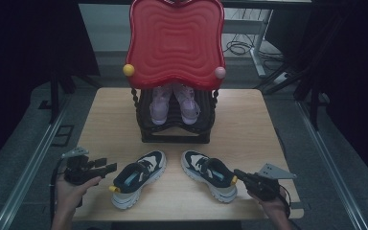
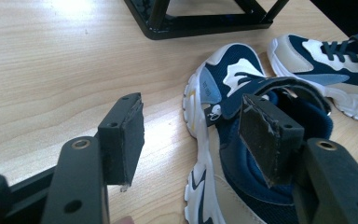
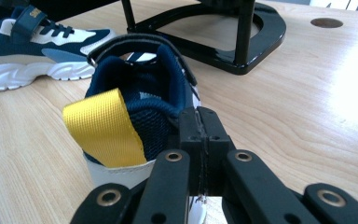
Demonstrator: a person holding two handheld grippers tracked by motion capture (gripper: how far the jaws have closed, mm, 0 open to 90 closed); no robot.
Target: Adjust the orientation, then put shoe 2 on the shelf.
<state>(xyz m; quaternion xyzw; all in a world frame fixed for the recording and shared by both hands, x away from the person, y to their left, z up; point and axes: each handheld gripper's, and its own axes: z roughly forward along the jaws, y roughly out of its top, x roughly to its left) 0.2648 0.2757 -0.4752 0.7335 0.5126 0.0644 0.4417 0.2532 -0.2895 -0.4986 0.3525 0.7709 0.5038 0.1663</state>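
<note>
Two navy, white and beige trainers are laid on the wooden worktop (image 1: 249, 124), in front of a black rack (image 1: 175, 120) on which a pair of pink shoes (image 1: 174, 103) is kept. A red wavy-edged panel (image 1: 175, 40) is stood above the rack.

The left trainer (image 1: 139, 178) is set with its toe towards the rack and angled to the right, its heel towards the person; a yellow pull tab is seen at the heel. The right trainer (image 1: 210, 175) is angled the opposite way, its toe up and to the left, so that the two long axes converge towards the rack. Each shoe is fitted with a strap across the instep, dark laces and a thick white sole.

Lettering is seen on the strap of the farther shoe in both gripper views, but it cannot be read. A small tag on the side of the left trainer is also too blurred to be read.

The left gripper (image 1: 106, 167) is held just beside the heel of the left trainer, its jaws spread apart with nothing between them; one pad (image 2: 270, 137) is seen over the shoe's opening. The right gripper (image 1: 238, 174) is held at the heel of the right trainer, beside the yellow tab (image 3: 106, 128). Its jaws are pressed together, and it cannot be told whether any heel fabric is caught between them.
</note>
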